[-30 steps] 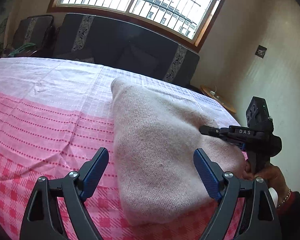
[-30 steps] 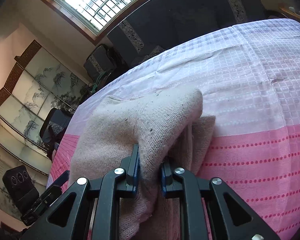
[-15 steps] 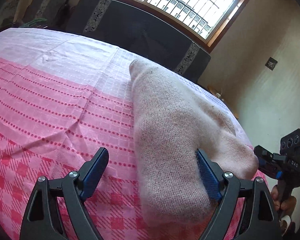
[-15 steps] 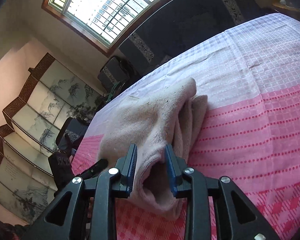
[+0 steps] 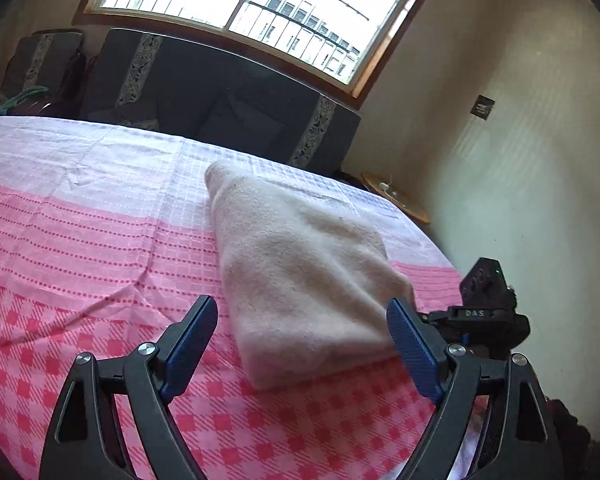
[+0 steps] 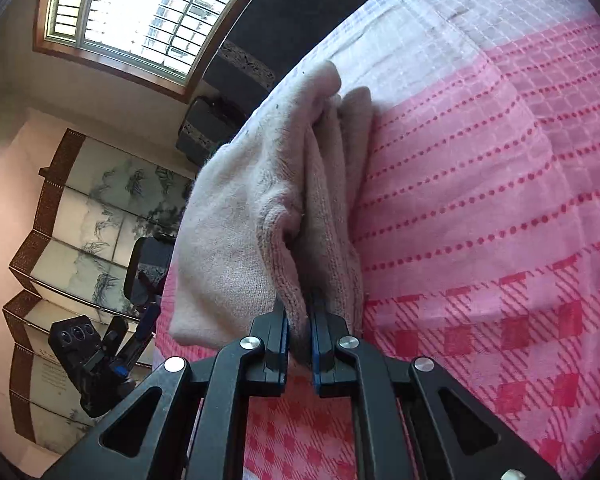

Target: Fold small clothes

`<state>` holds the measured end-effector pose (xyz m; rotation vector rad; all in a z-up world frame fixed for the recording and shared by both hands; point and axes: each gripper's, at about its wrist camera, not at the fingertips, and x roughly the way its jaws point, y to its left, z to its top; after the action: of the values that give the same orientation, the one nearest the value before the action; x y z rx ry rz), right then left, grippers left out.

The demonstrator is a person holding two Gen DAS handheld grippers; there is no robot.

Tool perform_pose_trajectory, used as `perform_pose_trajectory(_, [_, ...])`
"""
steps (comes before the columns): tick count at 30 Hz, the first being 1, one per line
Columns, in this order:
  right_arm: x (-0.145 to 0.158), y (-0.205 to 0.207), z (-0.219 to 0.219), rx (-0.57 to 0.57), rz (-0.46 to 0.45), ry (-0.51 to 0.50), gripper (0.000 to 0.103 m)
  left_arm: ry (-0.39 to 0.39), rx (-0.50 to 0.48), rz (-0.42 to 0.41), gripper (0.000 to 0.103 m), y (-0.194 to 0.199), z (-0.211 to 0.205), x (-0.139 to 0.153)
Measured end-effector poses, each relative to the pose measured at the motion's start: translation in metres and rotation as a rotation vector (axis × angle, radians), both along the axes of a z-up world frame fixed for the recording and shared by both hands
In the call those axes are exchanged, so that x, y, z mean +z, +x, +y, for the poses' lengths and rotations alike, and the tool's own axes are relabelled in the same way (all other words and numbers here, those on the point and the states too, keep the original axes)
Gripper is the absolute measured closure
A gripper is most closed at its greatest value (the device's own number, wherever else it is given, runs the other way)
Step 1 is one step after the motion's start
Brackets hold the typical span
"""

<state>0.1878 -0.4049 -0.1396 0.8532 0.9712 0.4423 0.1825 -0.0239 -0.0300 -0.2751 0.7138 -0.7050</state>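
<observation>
My left gripper (image 5: 302,344) hangs with its blue-padded jaws spread wide, empty, above the near end of the folded beige garment (image 5: 300,276). The garment lies on the pink checked tablecloth (image 5: 80,248), running from near to far. At the garment's near right corner sits my right gripper (image 5: 488,316); its jaws are hidden. Far off stand a dark sofa (image 5: 228,112) and a window (image 5: 260,8).

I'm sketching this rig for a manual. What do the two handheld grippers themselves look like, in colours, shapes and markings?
Both match. The left gripper has matte black, angular finger arms with triangular cut-outs, silver round pivot bolts and textured blue pads. The right gripper has the same black arms, silver bolts and blue pads. Seen from the left wrist, its black body bears white "DAS" lettering and a small green light. No sleeves show.
</observation>
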Motion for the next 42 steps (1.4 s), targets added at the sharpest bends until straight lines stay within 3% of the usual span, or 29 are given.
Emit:
perform_pose_trajectory(4, [0.0,-0.002,-0.002,-0.014,-0.036,0.033,0.095,0.047,-0.191,0.056,0.017,-0.022,-0.037,-0.016])
perform_pose_trajectory(9, [-0.004,-0.002,0.001,-0.011,-0.028,0.018,0.094,0.017,-0.294,0.143,0.017,-0.015,-0.07,-0.033])
perform_pose_trajectory(12, [-0.006,-0.006,0.0,-0.012,-0.03,0.02,0.094,0.037,-0.241,0.168,0.017,0.004,-0.084,-0.039])
perform_pose_trajectory(15, [-0.006,-0.003,-0.001,-0.016,-0.028,0.027,0.095,0.074,-0.095,0.132,0.017,0.019,-0.077,-0.035])
perform_pose_trajectory(17, [-0.009,-0.002,-0.002,-0.019,-0.02,0.04,0.097,0.084,0.011,0.138,0.031,0.023,-0.062,-0.038])
perform_pose_trajectory(18, [-0.011,-0.003,-0.005,-0.02,-0.019,0.043,0.098,0.076,0.057,0.16,0.054,0.024,-0.052,-0.041])
perform_pose_trajectory(19, [-0.012,-0.003,-0.005,-0.022,-0.019,0.042,0.098,0.035,0.093,0.189,0.064,0.026,-0.04,-0.045])
perform_pose_trajectory(22, [-0.013,-0.003,-0.004,-0.013,-0.015,0.045,0.098,-0.077,0.145,0.247,0.074,0.027,-0.013,-0.057])
perform_pose_trajectory(26, [-0.007,-0.006,0.003,0.023,-0.02,0.021,0.096,-0.063,0.158,0.234,0.074,0.022,-0.012,-0.054])
perform_pose_trajectory(29, [-0.002,-0.005,0.004,0.029,-0.024,0.009,0.094,-0.008,0.176,0.197,0.074,0.009,-0.012,-0.046])
perform_pose_trajectory(32, [-0.005,-0.005,0.004,0.034,-0.016,0.016,0.093,0.06,0.217,0.092,0.074,-0.012,-0.016,-0.023])
perform_pose_trajectory(35, [-0.007,-0.004,0.003,0.026,-0.013,0.021,0.093,0.075,0.205,-0.048,0.062,-0.019,-0.03,0.01])
perform_pose_trajectory(37, [-0.007,-0.004,0.004,0.024,-0.013,0.016,0.093,0.076,0.171,-0.081,0.051,-0.004,-0.042,0.022])
perform_pose_trajectory(40, [-0.007,-0.004,0.005,0.025,-0.01,0.018,0.093,0.115,0.119,-0.05,0.051,0.037,-0.053,0.009])
perform_pose_trajectory(42, [-0.007,-0.003,0.005,0.033,-0.007,0.026,0.09,0.123,0.125,0.066,0.051,0.065,-0.044,-0.019])
